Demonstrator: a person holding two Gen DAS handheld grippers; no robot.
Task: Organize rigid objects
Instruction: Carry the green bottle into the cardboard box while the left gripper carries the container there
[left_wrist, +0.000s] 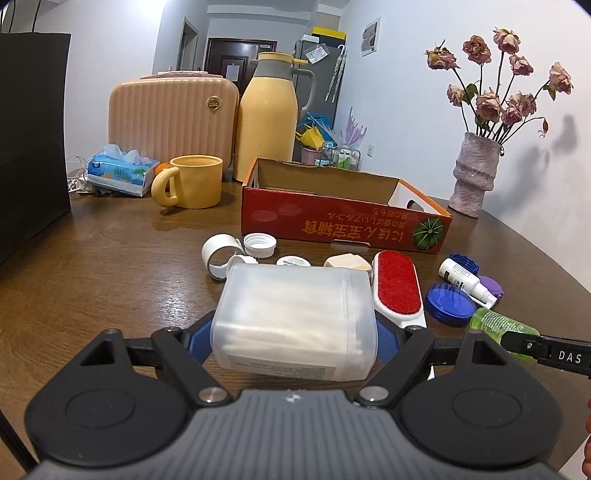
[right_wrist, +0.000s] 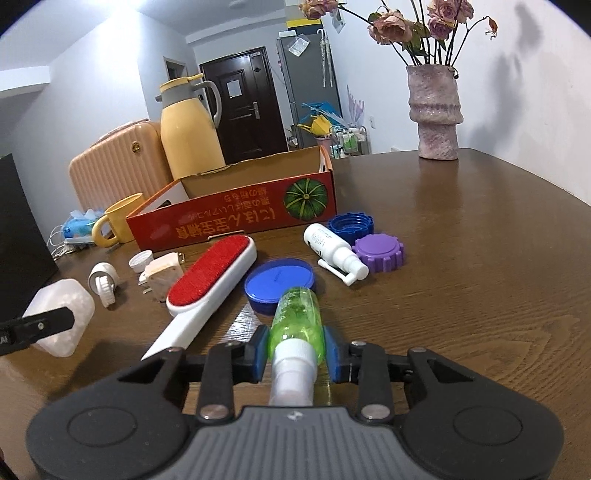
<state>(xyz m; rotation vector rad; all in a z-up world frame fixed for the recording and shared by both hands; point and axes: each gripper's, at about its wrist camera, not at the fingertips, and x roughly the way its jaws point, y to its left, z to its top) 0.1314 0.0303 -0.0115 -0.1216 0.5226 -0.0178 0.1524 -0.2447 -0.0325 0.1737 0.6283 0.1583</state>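
**A:** What does each claw hold?

**B:** The right claw (right_wrist: 296, 356) is pinching a clear green plastic spray bottle (right_wrist: 297, 319) with a white cap, its blue pads pressed to both sides. The left claw (left_wrist: 293, 338) is spread wide around a frosted translucent plastic box (left_wrist: 295, 317), pads touching its ends.

**A:** And beyond them?

**B:** Just ahead of the right claw, on the brown wooden counter (right_wrist: 480, 258), lies a round blue lid (right_wrist: 279, 282). To its left is a red-faced white lint brush (right_wrist: 212, 275); to its right, a small white spray bottle (right_wrist: 334, 249) beside a purple ridged cap (right_wrist: 378, 251). Farther ahead stands an open red cardboard box (right_wrist: 236, 218).
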